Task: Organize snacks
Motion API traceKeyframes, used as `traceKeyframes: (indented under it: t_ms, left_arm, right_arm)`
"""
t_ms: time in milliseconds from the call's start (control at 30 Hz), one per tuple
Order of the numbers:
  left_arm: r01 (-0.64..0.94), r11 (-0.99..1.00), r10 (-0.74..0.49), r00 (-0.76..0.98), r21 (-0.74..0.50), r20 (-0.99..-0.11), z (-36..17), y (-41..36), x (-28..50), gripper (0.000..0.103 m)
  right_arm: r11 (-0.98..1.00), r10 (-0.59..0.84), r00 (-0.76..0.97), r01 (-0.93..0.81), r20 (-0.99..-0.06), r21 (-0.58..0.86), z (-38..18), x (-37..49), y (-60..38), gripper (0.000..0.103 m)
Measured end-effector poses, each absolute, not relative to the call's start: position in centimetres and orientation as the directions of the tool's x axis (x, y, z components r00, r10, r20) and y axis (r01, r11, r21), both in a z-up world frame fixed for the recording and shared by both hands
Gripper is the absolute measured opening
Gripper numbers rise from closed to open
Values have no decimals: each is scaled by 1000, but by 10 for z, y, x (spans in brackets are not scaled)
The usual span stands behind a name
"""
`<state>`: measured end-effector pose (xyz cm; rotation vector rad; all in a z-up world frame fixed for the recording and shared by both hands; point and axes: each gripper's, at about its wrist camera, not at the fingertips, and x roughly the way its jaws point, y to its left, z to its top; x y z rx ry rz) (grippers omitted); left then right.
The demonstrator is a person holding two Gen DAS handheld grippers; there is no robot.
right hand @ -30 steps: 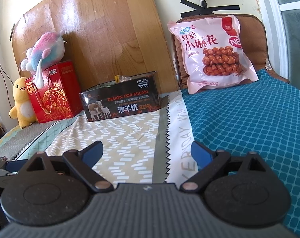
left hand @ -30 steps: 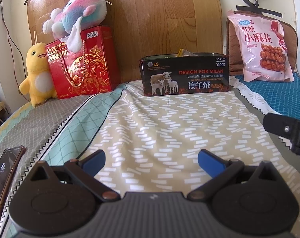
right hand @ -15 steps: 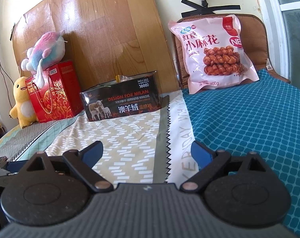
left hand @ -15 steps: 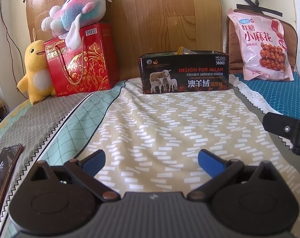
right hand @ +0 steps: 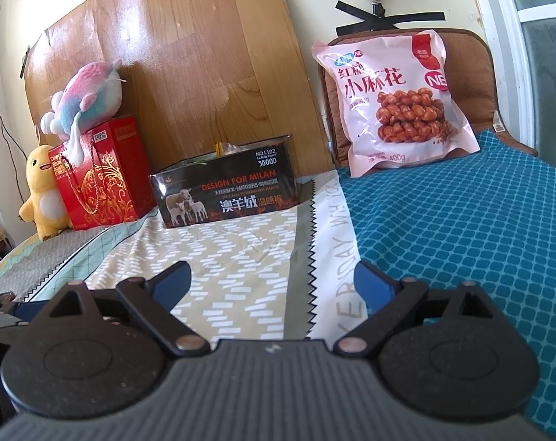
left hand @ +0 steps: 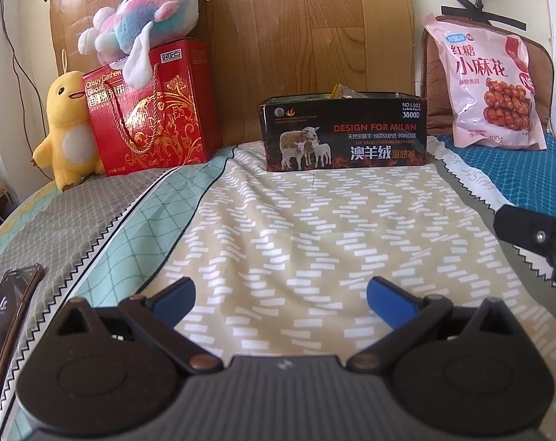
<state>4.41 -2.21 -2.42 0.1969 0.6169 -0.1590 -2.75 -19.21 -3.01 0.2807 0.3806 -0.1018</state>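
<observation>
I have both grippers low over the bed (left hand: 314, 228), and neither one holds anything. The left gripper (left hand: 281, 292) has its blue-tipped fingers (left hand: 177, 294) spread wide above the beige patterned sheet. The right gripper (right hand: 272, 281) is spread just as wide, its fingers (right hand: 373, 283) straddling the zigzag seam where the beige sheet meets the teal blanket (right hand: 462, 228).

Straight ahead of the left gripper, against the wooden headboard (left hand: 296, 29), stands the black box (left hand: 344, 134) printed with sheep and "DESIGN FOR MILAN". Its top is open and a bit of wrapper pokes above the rim. To my right of it, well apart, the pink snack bag (left hand: 487, 84) leans upright against a brown cushion (right hand: 473, 73) on the teal blanket. To the left of the black box stands a red gift box (left hand: 153, 110) labelled cashew biscuits, with a pink and blue plush toy (left hand: 142, 25) resting on top and a yellow plush duck (left hand: 63, 125) just beside it. A phone (left hand: 6, 316) lies on the sheet near my left gripper.
</observation>
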Motion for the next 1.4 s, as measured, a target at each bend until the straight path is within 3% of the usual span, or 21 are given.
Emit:
traceKeyframes:
  t_ms: [1267, 1400]
  left_arm:
    - [223, 968, -110, 797, 119, -594, -24, -20, 46, 103]
    - [251, 963, -153, 811, 100, -564, -21, -18, 40, 102]
  right_arm:
    - [958, -49, 917, 156, -397, 240, -31, -24, -192, 97]
    - [958, -47, 917, 153, -396, 241, -31, -24, -192, 97]
